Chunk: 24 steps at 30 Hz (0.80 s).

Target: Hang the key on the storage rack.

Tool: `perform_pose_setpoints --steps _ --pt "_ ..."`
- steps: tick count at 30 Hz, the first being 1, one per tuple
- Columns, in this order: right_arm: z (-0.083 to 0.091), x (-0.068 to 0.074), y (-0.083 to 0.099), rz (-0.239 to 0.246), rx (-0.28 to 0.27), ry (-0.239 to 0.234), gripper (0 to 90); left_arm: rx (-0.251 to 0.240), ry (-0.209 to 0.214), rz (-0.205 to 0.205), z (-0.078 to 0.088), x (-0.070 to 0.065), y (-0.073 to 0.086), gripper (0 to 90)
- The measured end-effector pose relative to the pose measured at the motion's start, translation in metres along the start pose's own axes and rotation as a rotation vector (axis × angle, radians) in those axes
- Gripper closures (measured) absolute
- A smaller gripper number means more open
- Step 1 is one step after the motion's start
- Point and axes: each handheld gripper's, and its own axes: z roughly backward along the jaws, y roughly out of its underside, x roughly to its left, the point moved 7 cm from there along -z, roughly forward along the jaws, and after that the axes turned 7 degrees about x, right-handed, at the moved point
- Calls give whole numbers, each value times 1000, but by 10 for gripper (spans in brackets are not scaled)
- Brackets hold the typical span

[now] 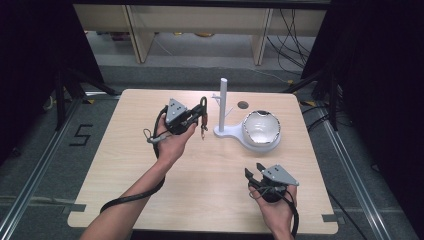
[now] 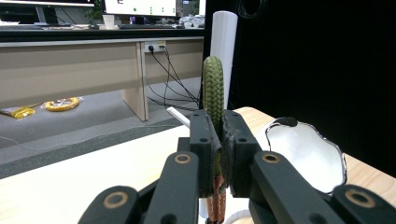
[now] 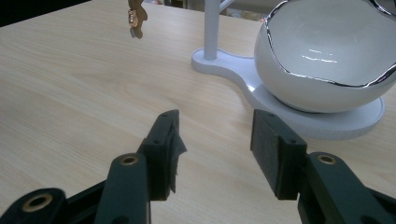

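My left gripper (image 1: 202, 113) is shut on a green braided strap loop (image 1: 203, 106) whose brown end piece (image 1: 203, 133) dangles above the table. It hovers just left of the white stand's post (image 1: 223, 100). In the left gripper view the strap (image 2: 214, 88) rises between the pinched jaws of the gripper (image 2: 219, 140), with the post (image 2: 223, 46) right behind it. A white bowl (image 1: 261, 128) rests on the stand's base (image 1: 226, 132). My right gripper (image 1: 255, 170) stands open with nothing between its jaws, near the front right. In the right gripper view it (image 3: 217, 140) faces the bowl (image 3: 327, 56) and the strap's brown end (image 3: 135, 18).
A thin side peg (image 1: 216, 98) sticks out left from the post. A round hole (image 1: 243, 105) sits in the tabletop behind the bowl. Bare wood (image 1: 210, 175) lies between my two hands. Desks and cables stand beyond the far edge.
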Motion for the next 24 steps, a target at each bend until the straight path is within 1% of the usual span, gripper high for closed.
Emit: perform_pose_setpoints --steps 2,4,5,6,7,8,10,11,12,13,14,15,16,17,18,19,20,21,22,24 --pt "0 -1 1 0 -3 6 531 2 -3 1 -2 1 0 833" --pt "0 0 3 -18 4 -2 531 3 -7 2 -4 2 0 833" --pt "-2 0 4 -14 -4 5 531 4 -10 3 -4 3 1 833" --pt "-1 0 5 -9 9 5 531 4 -12 0 -5 3 1 833" --pt "-1 0 5 -11 9 1 531 7 -15 2 -6 4 1 833" --pt "-1 0 6 -11 9 0 532 20 -20 31 -6 3 2 833" --pt "0 0 5 -11 6 3 532 21 -25 29 -8 5 2 833" --pt "-1 -1 5 -1 0 11 532 22 -30 34 -9 5 1 832" --pt "0 -1 5 -14 3 5 532 22 -38 29 -10 7 1 832" --pt "-1 -2 6 -5 -1 2 532 23 -42 31 -11 8 1 833" --pt "0 -2 6 -12 4 0 532 24 -46 33 -13 9 1 833" --pt "1 -2 6 -27 5 6 532 27 -50 31 -14 9 1 833" --pt "2 0 7 -44 19 7 532 28 -53 33 -15 10 1 833" --pt "2 -1 7 -39 15 7 533 29 -57 32 -16 11 1 832" --pt "3 0 7 -47 18 4 533 31 -60 36 -18 12 2 833" --pt "1 -3 5 -14 -1 3 533 34 -62 36 -18 12 2 833" --pt "1 -2 5 -17 -3 0 533 32 -63 44 -19 13 1 832" --pt "1 -2 5 -12 -3 -4 534 33 -65 42 -20 13 1 833" --pt "1 -2 5 -19 -2 1 534 33 -67 40 -20 13 1 832" --pt "1 -3 6 -17 2 5 534 31 -67 42 -22 13 1 832"
